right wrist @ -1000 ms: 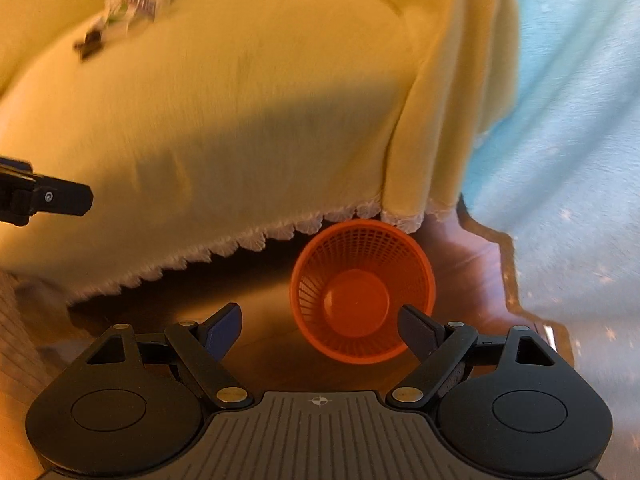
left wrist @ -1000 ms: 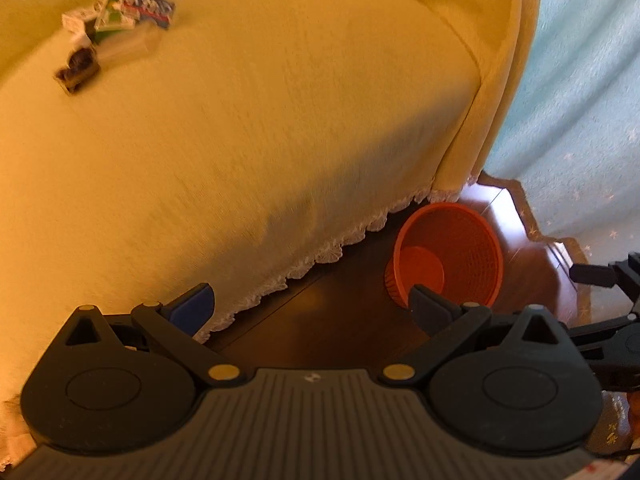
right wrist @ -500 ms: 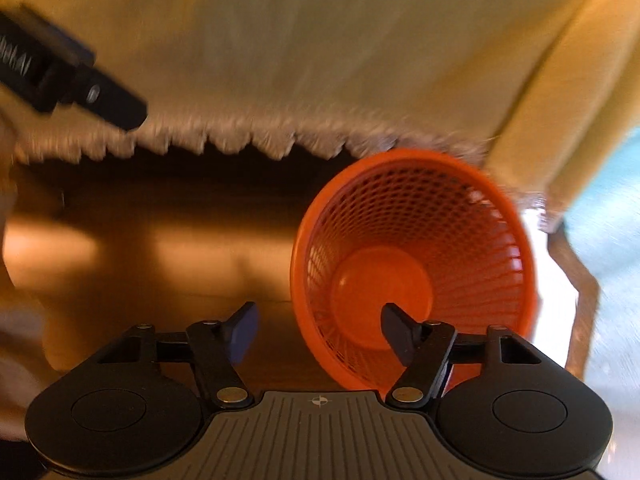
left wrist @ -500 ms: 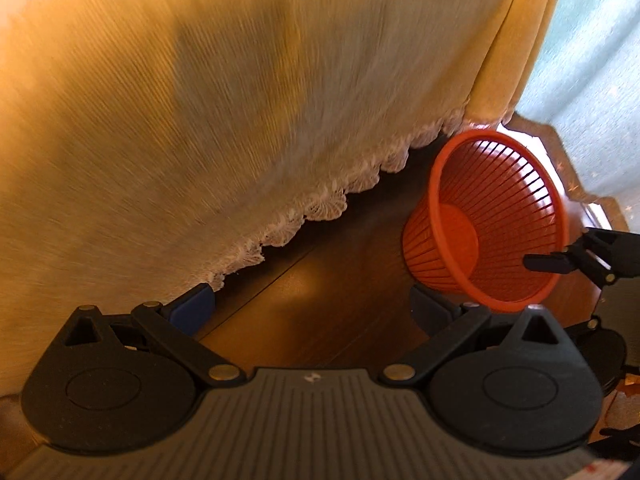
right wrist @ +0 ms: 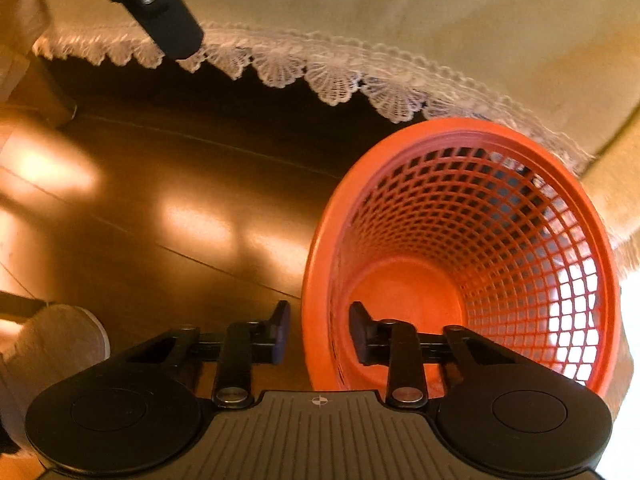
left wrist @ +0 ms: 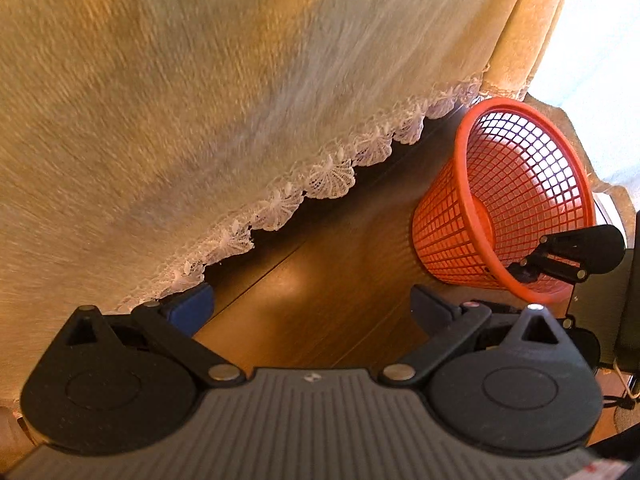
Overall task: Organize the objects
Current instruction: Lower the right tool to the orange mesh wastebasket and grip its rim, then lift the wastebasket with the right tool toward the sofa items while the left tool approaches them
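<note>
The round orange plastic mesh basket [right wrist: 500, 216] stands on the brown wooden floor [right wrist: 168, 208], just beside the lace-trimmed hem of the yellow cloth [right wrist: 440, 20] that drapes down behind it. Its long axis runs roughly upright, wide mouth up and narrow solid bottom down; in your left wrist view it looks tilted [left wrist: 508, 200], which may be only the lens. Nothing shows inside it.

Your right gripper [right wrist: 320, 334] points steeply down at the basket's near rim. One finger sits outside the wall and the other inside, so the rim stands between them. The jaws have just been closing; a small gap remains on each side of the wall, and you cannot tell for sure whether the pads already press on it. They look just short of contact.

Your left gripper [left wrist: 312, 308] also points steeply down, over bare floor to the left of the basket, fingers wide apart with nothing between them. Its left finger [left wrist: 192, 308] lies close to the cloth hem.

Behind the basket the cloth edge hangs close, nearly touching the far rim. To the left of the basket the floor is open. Farther left of the basket a light slipper toe [right wrist: 60, 340] rests on the floor.
</note>
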Motion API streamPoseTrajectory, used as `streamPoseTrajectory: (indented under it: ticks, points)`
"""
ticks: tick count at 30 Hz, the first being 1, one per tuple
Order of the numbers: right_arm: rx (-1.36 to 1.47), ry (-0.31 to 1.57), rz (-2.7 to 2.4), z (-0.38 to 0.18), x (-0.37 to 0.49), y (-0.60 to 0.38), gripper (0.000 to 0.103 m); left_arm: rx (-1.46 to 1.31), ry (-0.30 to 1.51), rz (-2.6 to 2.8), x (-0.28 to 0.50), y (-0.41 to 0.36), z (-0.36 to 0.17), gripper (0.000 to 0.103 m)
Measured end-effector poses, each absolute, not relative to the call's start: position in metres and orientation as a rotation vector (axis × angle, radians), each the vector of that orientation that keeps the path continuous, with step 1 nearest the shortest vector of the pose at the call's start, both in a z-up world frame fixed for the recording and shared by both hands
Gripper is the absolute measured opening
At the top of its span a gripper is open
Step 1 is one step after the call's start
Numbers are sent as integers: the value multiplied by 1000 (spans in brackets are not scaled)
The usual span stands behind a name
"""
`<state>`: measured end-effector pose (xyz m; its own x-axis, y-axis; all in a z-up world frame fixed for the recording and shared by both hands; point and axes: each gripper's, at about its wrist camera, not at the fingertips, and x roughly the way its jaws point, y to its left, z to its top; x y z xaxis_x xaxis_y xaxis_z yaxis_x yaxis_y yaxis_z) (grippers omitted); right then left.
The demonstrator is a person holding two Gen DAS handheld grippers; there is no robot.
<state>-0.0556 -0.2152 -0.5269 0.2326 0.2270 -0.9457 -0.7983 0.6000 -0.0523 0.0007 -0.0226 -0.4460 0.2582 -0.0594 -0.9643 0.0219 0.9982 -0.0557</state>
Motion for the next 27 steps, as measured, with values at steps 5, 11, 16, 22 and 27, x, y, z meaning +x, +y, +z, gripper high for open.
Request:
streamPoseTrajectory:
  ticks: [5,11,16,22,27]
  points:
    - [-675,1102,787,-530,-57,-214,10,-39,1317,-66,3,-24,-449,101]
    - [-778,1096,783,-520,-52,-207,1,-40,1321,-74,5,-27,-431,101]
    - [-825,1101,798,-477,-51,-207,2,-36,1316,-90,11,-36,-385,101]
    - [-822,1107,774,-371,-39,-215,2,-45,1274,-101,24,-51,-293,101]
    - [-825,1058,738,-262,-27,-223,2,-80,1194,-52,47,-53,-195,101]
